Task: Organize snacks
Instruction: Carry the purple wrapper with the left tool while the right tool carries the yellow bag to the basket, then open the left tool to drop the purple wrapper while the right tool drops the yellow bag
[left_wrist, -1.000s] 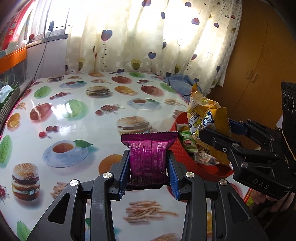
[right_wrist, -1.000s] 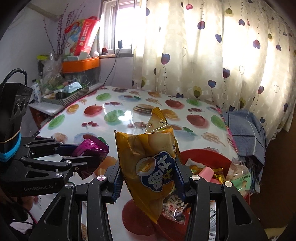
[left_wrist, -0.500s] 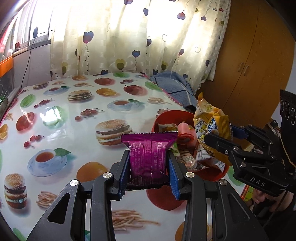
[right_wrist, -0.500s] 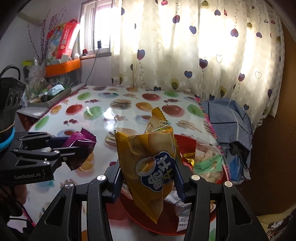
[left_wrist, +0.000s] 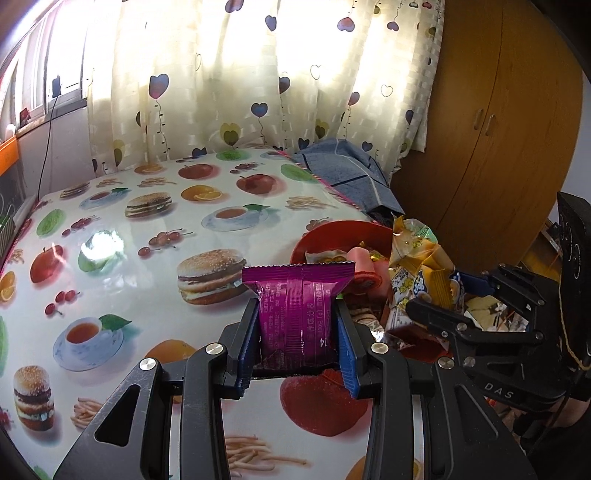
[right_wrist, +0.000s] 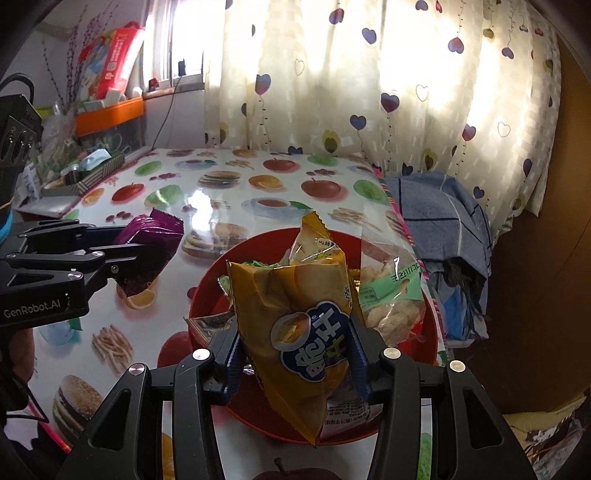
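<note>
Both grippers have shifted toward the red bowl (right_wrist: 207, 291). Left gripper (left_wrist: 298, 332) stays clamped on the purple packet (left_wrist: 297, 314), beside the bowl. Right gripper (right_wrist: 295, 354) stays clamped on the yellow chip bag (right_wrist: 295, 332), above it.

Backlit curtain (left_wrist: 258, 74), glare on tablecloth (left_wrist: 101, 242), fisheye edges warped.

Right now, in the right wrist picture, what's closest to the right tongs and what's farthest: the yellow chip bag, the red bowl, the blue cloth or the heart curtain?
1. Yellow chip bag: gripped in the right tongs.
2. Red bowl: just beyond, under the bag.
3. Blue cloth: farther, at the table's right edge.
4. Heart curtain: farthest, at the back.
</note>
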